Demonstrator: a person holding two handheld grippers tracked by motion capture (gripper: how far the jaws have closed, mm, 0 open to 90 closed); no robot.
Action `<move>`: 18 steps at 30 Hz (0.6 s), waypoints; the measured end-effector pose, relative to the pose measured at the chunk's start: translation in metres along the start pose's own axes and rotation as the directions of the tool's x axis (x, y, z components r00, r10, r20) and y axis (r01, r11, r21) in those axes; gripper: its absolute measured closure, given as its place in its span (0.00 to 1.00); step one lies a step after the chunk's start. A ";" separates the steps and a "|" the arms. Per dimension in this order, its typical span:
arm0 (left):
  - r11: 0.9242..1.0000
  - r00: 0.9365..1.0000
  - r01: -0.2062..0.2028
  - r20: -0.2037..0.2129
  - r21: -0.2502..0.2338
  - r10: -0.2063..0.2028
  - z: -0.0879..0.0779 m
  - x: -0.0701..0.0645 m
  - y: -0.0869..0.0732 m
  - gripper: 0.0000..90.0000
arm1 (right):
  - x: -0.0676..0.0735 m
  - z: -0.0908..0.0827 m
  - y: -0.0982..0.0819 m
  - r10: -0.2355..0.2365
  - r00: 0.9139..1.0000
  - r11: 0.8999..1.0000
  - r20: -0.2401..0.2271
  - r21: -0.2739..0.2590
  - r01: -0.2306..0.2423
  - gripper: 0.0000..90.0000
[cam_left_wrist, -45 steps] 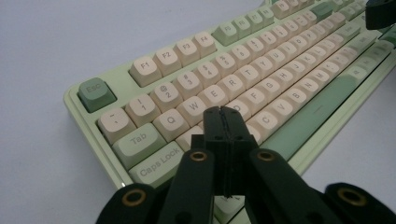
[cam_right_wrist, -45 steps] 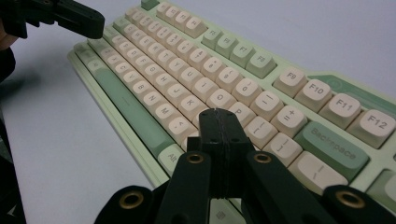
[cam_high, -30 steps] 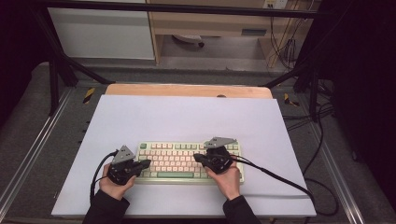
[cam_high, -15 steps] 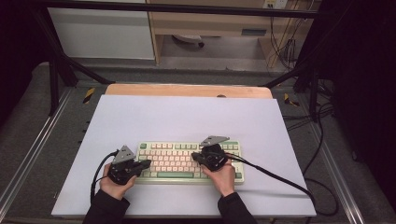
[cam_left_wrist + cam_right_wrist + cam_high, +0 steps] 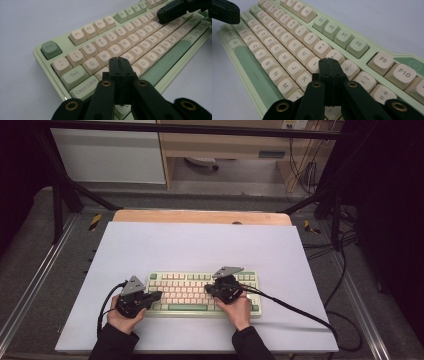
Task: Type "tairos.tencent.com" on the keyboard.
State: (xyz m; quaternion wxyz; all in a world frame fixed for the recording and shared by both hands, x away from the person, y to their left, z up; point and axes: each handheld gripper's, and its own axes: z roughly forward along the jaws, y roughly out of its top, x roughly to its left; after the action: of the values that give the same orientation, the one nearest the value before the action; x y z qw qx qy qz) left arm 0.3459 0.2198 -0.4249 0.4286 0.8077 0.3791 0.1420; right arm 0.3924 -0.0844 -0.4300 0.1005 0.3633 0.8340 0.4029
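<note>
Right gripper (image 5: 209,290) nudged left over the keyboard (image 5: 190,307), left gripper (image 5: 156,296) unchanged, both with jaws fully closed on nothing, tips over the keys, contact unclear, keyboard at the mat's (image 5: 200,245) near edge.

keyboard: pale green and cream mechanical keyboard (image 5: 202,292) lies on flat white table mat (image 5: 200,245), near its front edge | left gripper (image 5: 155,296) over keyboard's left end | right gripper (image 5: 207,289) over its right half | wooden table edge (image 5: 200,216) behind mat
</note>
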 end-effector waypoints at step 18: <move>1.000 1.000 -0.006 0.003 0.000 0.006 0.000 -0.001 0.001 1.00 | 0.004 -0.031 0.002 -0.052 0.999 0.999 -0.011 -0.016 0.052 1.00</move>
State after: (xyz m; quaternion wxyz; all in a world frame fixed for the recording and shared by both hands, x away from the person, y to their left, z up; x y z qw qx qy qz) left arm 0.3455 0.2184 -0.4241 0.4289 0.8091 0.3758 0.1422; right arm 0.3760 -0.0991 -0.4080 0.1091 0.3385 0.8404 0.4089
